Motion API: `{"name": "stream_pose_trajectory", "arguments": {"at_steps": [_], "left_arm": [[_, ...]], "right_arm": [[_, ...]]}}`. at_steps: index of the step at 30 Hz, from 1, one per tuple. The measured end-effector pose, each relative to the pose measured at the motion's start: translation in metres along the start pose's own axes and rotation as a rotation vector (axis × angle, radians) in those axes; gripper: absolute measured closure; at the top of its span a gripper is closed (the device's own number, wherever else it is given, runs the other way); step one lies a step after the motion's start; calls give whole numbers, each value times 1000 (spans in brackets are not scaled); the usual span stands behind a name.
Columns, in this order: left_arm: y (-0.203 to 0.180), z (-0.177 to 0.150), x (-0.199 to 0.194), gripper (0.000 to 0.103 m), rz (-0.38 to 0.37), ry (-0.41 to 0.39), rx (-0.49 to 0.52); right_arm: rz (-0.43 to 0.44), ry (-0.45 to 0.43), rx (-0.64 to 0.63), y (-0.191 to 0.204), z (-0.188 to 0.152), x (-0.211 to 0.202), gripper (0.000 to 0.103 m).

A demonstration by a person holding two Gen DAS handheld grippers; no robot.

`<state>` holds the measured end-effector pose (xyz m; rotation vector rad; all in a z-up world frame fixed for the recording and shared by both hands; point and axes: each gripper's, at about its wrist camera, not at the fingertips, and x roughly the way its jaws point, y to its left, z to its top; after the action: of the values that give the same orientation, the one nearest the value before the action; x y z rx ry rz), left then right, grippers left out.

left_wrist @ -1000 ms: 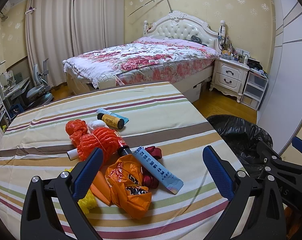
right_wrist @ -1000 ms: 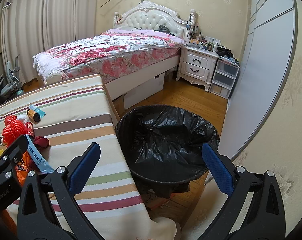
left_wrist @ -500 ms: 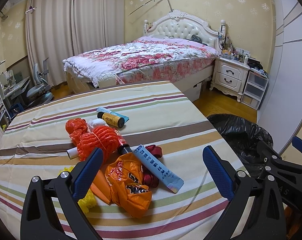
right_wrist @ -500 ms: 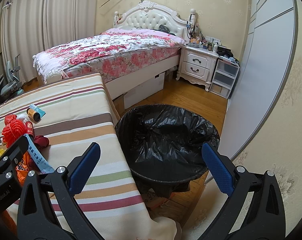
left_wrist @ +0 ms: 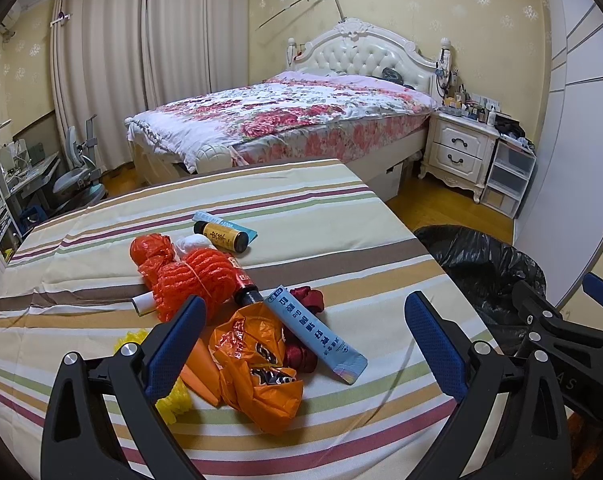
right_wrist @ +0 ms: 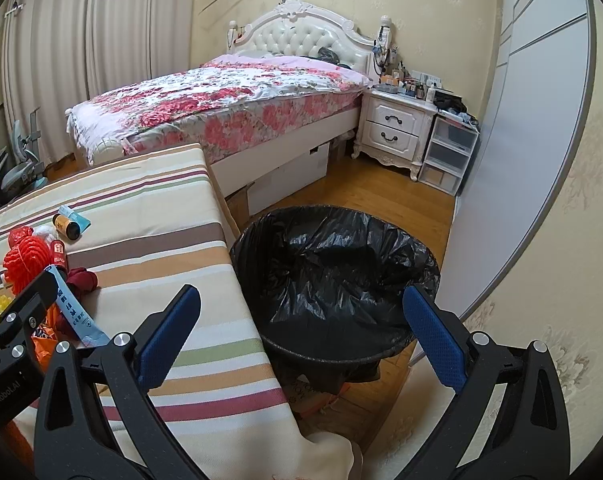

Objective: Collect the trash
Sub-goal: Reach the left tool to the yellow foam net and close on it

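A heap of trash lies on the striped tablecloth (left_wrist: pixel 325 216): an orange plastic bag (left_wrist: pixel 257 368), a light blue tube (left_wrist: pixel 315 332), red mesh netting (left_wrist: pixel 197 276), a dark red scrap (left_wrist: pixel 311 295), yellow netting (left_wrist: pixel 173 400) and a small yellow bottle (left_wrist: pixel 221 236). My left gripper (left_wrist: pixel 303 344) hovers open just above the orange bag and tube, empty. In the right wrist view my right gripper (right_wrist: pixel 301 334) is open and empty over the near rim of a bin lined with a black bag (right_wrist: pixel 333 276), beside the table's right edge. The tube (right_wrist: pixel 75 312) also shows there.
A bed with a floral cover (left_wrist: pixel 285 120) stands behind the table. A white nightstand (left_wrist: pixel 459 152) and clear plastic drawers (left_wrist: pixel 509 180) sit at the far right by a white wardrobe (right_wrist: pixel 521 120). Wooden floor (right_wrist: pixel 361 188) lies between bed and bin.
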<state>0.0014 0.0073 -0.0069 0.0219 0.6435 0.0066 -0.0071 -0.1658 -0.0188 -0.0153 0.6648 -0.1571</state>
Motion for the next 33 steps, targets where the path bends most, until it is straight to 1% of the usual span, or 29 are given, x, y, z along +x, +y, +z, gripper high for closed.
{"name": "stream_pose_trajectory", "arguments": {"at_steps": [11,16,19,23,25,27,29,33], "left_arm": [[0,0,0,6,2,0,-1],[6,-11,0,6,15,-2,0],[16,-18,-1,6,33,4,-7],[37,-24,-5,6,65,23,-31],[48,-32,-6,6,90,35,-44],[59,-36,-7,6,109,50,-55],[70,-45,-8,7,131,66,-69],[88,-45,-8,7,152,91,-88]], "right_arm": [[-8,0,-14,-1,-9,1,4],[7,5,-23,6,-5,-1,4],[24,10,-30,15,-3,-1,4],[58,21,-56,30,-4,-1,5],[78,26,-71,39,-4,-1,6],[102,38,-84,47,-5,-1,13],[125,50,-92,55,-7,1,17],[150,59,-110,69,-9,0,18]]}}
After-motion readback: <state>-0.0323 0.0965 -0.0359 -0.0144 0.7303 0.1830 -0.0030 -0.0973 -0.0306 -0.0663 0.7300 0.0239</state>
